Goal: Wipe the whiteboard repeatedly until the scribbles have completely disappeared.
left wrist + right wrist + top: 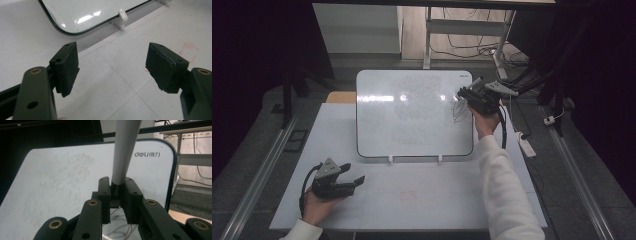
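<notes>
Toward the upper right of the high view, my right gripper (467,95) was raised against the right part of the whiteboard (412,112), its jaws pinching a white marker (475,82) whose body stuck up and away past the board's top edge. At that spot the board carried a small dark line drawing (459,110), shaped something like a leaf, just below the gripper. Through the right gripper view, the marker (125,150) rose as a pale barrel from between the two black jaws, which were pressed close on its dark lower end, and behind it the whiteboard (62,182) showed faint grey smears and a printed brand mark near its upper right corner. At the lower left of the high view, my left gripper (354,177) lay low on the white table (422,200) in my left hand (317,205), well apart from the board, with its jaws spread wide and nothing between them. The left gripper view showed those open jaws over bare tabletop, with the board's rounded lower corner (65,27) and one white foot (122,17) at the top of the frame.
</notes>
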`<state>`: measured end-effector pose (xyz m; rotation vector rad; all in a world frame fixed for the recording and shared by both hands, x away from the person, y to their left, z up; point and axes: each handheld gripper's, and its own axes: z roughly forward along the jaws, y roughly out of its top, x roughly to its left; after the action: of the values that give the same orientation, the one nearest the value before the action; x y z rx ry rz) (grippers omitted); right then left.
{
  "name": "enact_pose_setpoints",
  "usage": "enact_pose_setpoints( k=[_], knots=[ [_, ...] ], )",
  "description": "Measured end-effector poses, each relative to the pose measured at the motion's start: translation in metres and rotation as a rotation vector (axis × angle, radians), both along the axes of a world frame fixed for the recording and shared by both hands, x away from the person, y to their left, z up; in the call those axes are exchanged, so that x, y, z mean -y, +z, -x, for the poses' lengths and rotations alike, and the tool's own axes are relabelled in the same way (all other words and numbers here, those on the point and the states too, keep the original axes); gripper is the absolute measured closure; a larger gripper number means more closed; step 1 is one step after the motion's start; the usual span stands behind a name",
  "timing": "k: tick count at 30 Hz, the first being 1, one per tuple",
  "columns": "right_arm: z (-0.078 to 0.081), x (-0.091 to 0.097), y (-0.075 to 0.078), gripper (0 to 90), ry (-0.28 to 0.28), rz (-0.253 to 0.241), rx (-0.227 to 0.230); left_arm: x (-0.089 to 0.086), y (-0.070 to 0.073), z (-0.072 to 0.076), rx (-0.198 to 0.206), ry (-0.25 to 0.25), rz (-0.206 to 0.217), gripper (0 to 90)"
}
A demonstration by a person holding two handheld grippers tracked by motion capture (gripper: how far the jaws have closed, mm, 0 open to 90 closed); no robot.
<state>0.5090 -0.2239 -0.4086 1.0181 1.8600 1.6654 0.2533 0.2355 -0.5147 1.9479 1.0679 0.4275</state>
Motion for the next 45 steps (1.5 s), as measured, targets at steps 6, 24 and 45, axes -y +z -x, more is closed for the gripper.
enact_pose_setpoints(
  k=[6,24,45],
  knots=[
    [0.002,-0.011,-0.01,77.8,0.076,0.048,-0.032,-0.001,0.0,-0.001,0.001,-0.003,0.0,27.4],
    [-0.002,0.002,-0.01,77.8,0.044,0.033,0.012,0.0,0.001,0.001,0.009,-0.006,-0.002,27.5],
    [-0.004,0.013,-0.008,78.0,0.041,0.049,0.015,-0.002,0.002,0.001,0.013,0.0,0.008,27.7]
  ],
)
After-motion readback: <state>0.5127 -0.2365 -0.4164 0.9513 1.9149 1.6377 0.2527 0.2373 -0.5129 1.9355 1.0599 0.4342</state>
